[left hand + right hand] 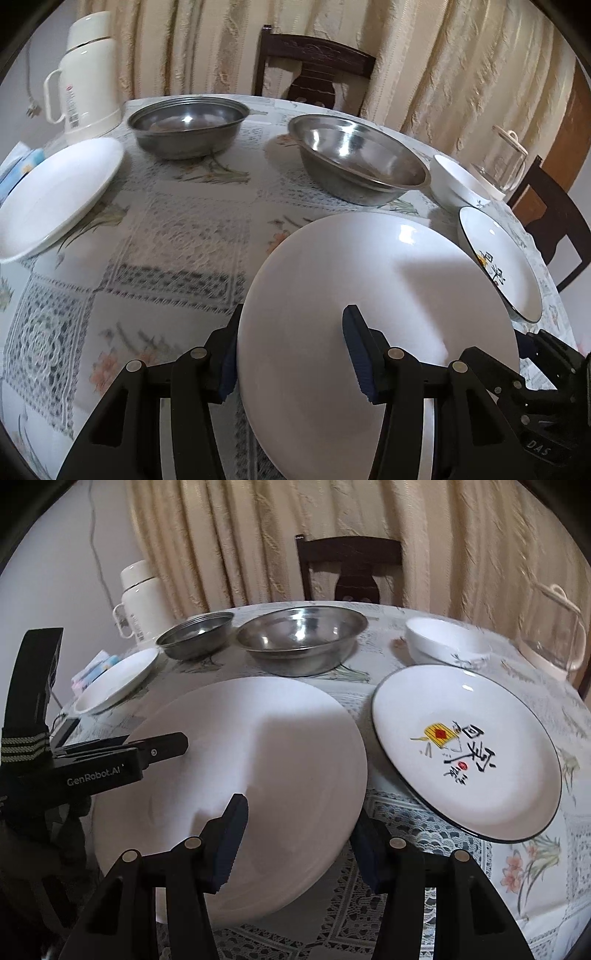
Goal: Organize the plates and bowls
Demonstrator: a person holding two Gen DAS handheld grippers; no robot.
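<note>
My left gripper [291, 354] and right gripper [299, 842] each pinched the plain white round plate [258, 760] above the desk [147, 240], which carried two steel bowls, one white bowl [447, 640] and two more plates.

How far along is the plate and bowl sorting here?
Nothing looks stacked yet. Both the left gripper and right gripper straddle the large white plate's rim. The printed plate, small plate, two steel bowls and white bowl sit apart.
</note>
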